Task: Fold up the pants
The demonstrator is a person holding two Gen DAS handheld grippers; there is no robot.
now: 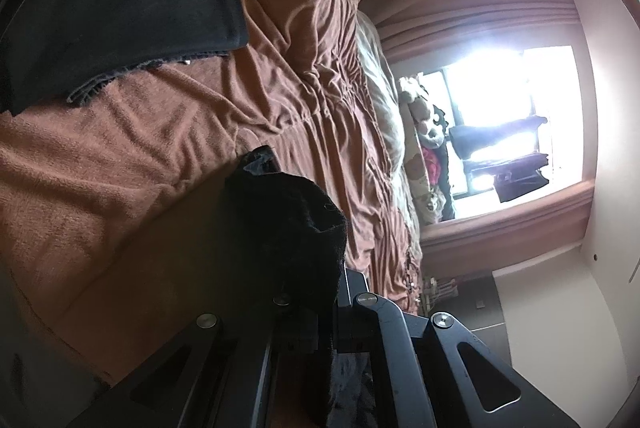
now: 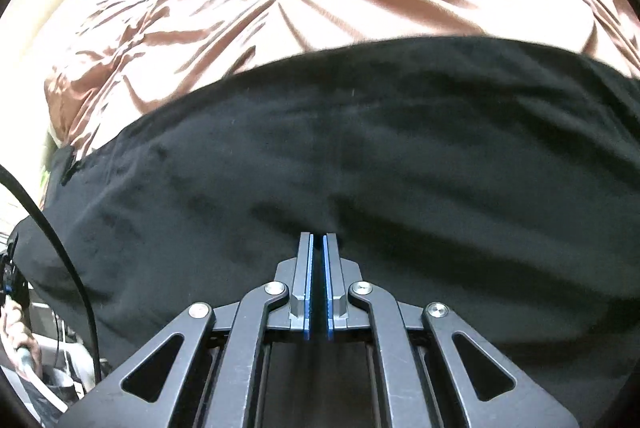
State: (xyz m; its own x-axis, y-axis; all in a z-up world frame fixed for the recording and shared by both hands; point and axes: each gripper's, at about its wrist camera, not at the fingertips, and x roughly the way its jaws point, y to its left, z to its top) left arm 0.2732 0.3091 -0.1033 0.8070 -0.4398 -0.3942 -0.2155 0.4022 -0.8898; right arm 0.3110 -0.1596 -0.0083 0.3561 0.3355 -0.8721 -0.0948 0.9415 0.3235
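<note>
step: mid-fold, i'd say. my left gripper (image 1: pixel 316 292) has a bunched end of the black pants (image 1: pixel 288 220) pinched up off the brown bedspread (image 1: pixel 168 132), and it looks like that end is being carried over the rest.

left fingers: clenched on the pants fabric. the cloth is draped right over the tips so i can't actually see the pads, but the linkage is pulled in tight and the wad is sitting in there.

right fingers: my right gripper (image 2: pixel 318 240) is closed with nothing in it, blue pads almost touching, hanging just over the flat part of the pants.

where the pants are: spread across the bed. in the right wrist view they're a wide dark band with the bedspread wrinkled up beyond it. in the left view a flat dark panel sits at the upper left with a frayed hem edge showing, well apart from the end i'm holding.

next move: probably lay the held end down on the flat part, edges lined up, then let go. right one could smooth or pin the layer.

hard to tell: whether that's the waistband or a leg cuff in my left grip, it's too dark and crumpled. window glare wipes out the far side of the room.
</note>
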